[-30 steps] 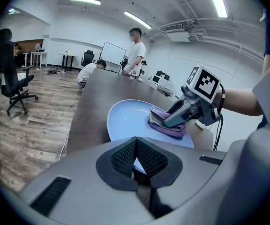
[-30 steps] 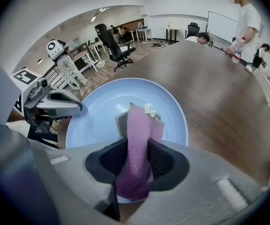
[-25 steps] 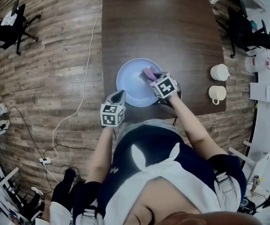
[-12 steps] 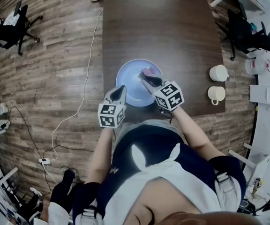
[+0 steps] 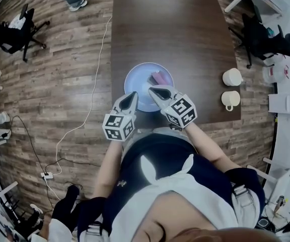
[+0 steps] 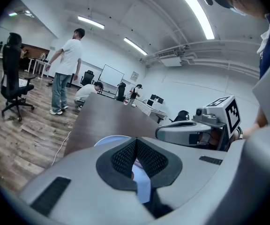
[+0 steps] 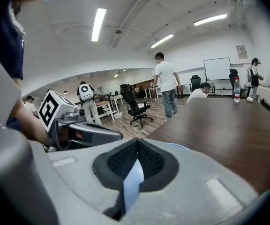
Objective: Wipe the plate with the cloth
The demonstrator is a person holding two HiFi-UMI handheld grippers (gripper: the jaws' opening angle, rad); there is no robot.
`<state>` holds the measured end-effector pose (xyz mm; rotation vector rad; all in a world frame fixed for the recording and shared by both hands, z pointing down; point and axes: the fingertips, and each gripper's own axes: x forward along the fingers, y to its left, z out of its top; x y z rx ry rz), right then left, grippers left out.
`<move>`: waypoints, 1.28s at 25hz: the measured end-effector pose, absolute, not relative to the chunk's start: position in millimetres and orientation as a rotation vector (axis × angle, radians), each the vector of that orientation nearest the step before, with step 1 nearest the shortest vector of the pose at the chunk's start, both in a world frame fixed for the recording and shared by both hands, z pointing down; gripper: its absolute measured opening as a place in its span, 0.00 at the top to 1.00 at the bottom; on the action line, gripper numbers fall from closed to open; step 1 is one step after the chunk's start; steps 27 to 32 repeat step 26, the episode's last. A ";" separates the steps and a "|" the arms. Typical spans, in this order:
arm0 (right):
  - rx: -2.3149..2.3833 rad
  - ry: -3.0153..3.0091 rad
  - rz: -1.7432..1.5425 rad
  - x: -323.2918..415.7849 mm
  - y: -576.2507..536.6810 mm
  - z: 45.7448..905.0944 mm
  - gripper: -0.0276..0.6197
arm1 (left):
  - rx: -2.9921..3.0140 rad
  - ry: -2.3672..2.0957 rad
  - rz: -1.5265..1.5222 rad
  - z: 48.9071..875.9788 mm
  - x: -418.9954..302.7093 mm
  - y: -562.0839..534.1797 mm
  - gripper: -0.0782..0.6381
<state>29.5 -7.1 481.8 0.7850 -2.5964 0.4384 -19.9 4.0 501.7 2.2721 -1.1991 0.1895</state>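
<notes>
Head view, reading from the left: our left gripper (image 5: 132,96) hovers over the near-left rim of the plate (image 5: 136,82), and its fingers (image 6: 122,157) are pressed together with nothing between them. The pale blue plate sits by the near edge of the table (image 5: 185,29), roughly midway along it. The cloth (image 5: 159,77) lies loose in the plate's right half, a small pinkish bundle that neither tool touches. Our right gripper (image 5: 153,90) hangs over the plate's near rim just this side of the cloth, its fingers (image 7: 121,159) likewise shut on nothing. Two cups (image 5: 232,77) stand apart by the right edge. We judge no wiping is under way now. Whether it is finished or not begun we cannot tell. If strokes are left, the cloth must first be picked up.
</notes>
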 end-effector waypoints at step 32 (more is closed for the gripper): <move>0.777 -2.649 0.341 9.7 95.2 457.8 0.96 | 2.388 -1.314 0.183 467.6 -22.9 94.8 0.89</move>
